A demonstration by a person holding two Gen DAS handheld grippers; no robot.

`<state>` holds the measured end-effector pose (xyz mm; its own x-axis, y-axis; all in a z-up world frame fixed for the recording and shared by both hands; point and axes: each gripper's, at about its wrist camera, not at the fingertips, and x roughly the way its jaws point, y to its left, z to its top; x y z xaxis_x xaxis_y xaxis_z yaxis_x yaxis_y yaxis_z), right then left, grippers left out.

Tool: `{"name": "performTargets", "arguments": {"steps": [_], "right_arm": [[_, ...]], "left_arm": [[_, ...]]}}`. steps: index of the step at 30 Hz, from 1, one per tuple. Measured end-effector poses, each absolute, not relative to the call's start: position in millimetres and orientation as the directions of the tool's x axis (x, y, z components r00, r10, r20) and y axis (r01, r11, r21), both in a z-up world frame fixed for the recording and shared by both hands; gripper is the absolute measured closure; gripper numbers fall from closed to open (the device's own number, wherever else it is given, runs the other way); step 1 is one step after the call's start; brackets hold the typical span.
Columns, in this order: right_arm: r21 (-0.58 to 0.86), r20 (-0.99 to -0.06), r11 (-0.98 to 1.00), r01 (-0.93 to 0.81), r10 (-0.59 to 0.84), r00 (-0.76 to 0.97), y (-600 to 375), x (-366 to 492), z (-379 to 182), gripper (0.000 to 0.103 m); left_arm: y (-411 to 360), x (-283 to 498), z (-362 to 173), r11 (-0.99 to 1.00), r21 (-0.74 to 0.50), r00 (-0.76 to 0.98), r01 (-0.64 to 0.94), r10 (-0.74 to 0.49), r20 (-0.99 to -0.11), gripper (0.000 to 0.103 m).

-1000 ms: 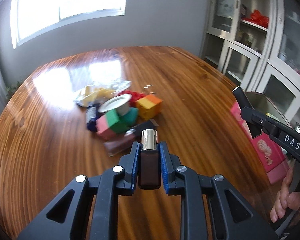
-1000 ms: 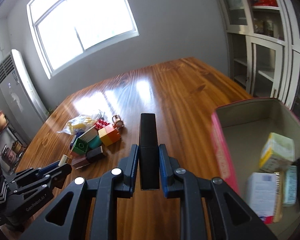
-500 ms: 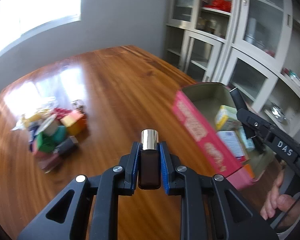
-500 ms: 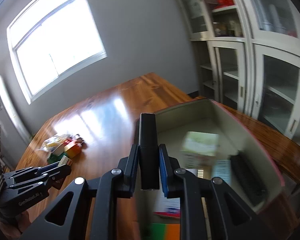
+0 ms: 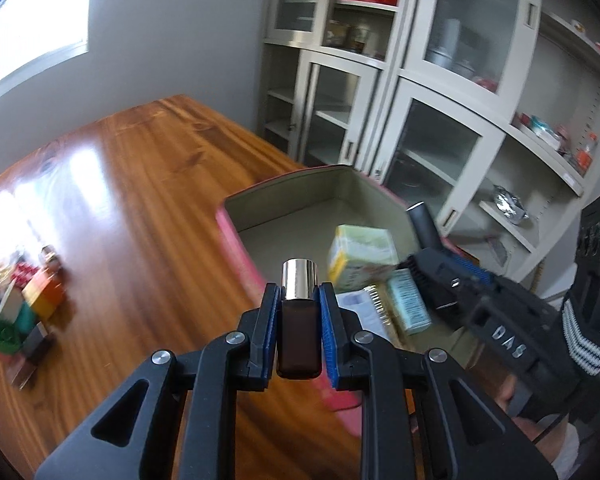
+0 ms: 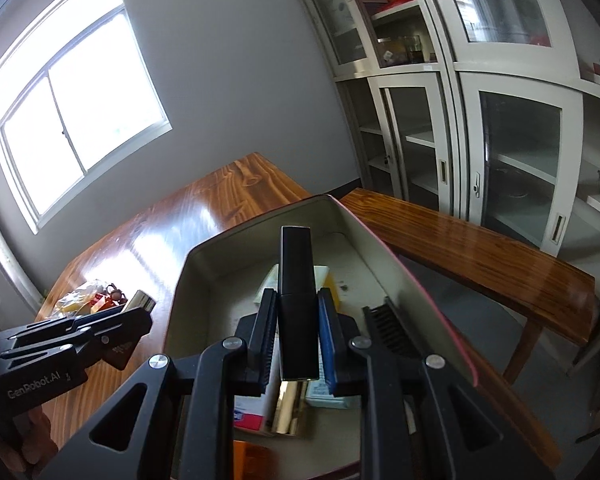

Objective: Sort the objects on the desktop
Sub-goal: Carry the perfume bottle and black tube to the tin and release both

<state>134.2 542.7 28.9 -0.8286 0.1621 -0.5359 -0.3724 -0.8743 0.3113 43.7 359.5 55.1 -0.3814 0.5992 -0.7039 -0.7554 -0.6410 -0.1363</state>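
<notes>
My left gripper (image 5: 299, 294) is shut on a small brown bottle (image 5: 299, 332) with a silver cap, held above the table just left of the pink box (image 5: 236, 236). Over the box's grey inside, my right gripper (image 6: 296, 296) is shut on a black tube (image 6: 296, 272) with a gold end. In the left wrist view the right gripper (image 5: 440, 268) reaches in from the right with the tube's tip sticking up. The left gripper (image 6: 134, 316) shows at the left of the right wrist view, beside the box wall (image 6: 188, 268). A pile of coloured blocks (image 5: 24, 312) lies far left on the table.
Inside the box lie a yellow-green carton (image 5: 360, 256), a teal packet (image 5: 410, 304), a black comb (image 6: 388, 328) and a white box. Glass-door cabinets (image 5: 380, 100) stand behind the table's right edge. A wooden bench (image 6: 480, 256) runs beside the box. A hand (image 6: 32, 444) grips the left handle.
Both grippers have swung right, away from the block pile and toward the pink box, each keeping its object. The right gripper has come over the box's inside.
</notes>
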Motion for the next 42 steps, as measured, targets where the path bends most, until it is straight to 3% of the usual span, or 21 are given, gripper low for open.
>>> {"name": "performTargets", "arguments": {"steps": [12, 14, 16, 18, 22, 27, 31, 42], "right_arm": [[0.319, -0.543, -0.858, -0.401, 0.181, -0.82, 555.6, 139.6, 23.4, 0.08], [0.322, -0.547, -0.853, -0.41, 0.185, -0.816, 556.6, 139.3, 22.7, 0.08], [0.326, -0.548, -0.849, -0.416, 0.19, -0.815, 558.0, 139.7, 22.9, 0.079], [0.331, -0.546, -0.845, -0.42, 0.192, -0.816, 559.1, 139.9, 24.4, 0.077], [0.335, -0.543, -0.839, -0.428, 0.199, -0.816, 558.3, 140.6, 25.6, 0.062], [0.332, -0.537, -0.849, -0.411, 0.188, -0.822, 551.0, 137.7, 27.3, 0.05], [0.317, -0.522, -0.86, -0.4, 0.194, -0.831, 539.9, 136.6, 31.2, 0.027], [0.291, -0.498, -0.89, -0.352, 0.173, -0.85, 513.2, 125.3, 43.1, 0.024]], "left_arm": [[397.3, 39.8, 43.9, -0.606, -0.21, -0.295, -0.767, 0.625, -0.723, 0.08], [398.1, 37.2, 39.9, -0.601, -0.244, -0.26, -0.762, 0.628, -0.734, 0.07], [396.9, 36.2, 38.9, -0.605, -0.258, -0.253, -0.753, 0.628, -0.736, 0.044], [393.5, 37.0, 40.6, -0.619, -0.253, -0.279, -0.744, 0.631, -0.724, 0.039], [386.5, 36.4, 45.9, -0.637, -0.23, -0.318, -0.736, 0.625, -0.713, 0.039], [380.0, 34.9, 46.4, -0.674, -0.174, -0.376, -0.718, 0.586, -0.718, 0.039], [371.7, 33.7, 47.2, -0.705, -0.127, -0.427, -0.698, 0.552, -0.716, 0.038], [332.2, 26.8, 56.4, -0.757, -0.078, -0.514, -0.649, 0.512, -0.688, 0.038]]}}
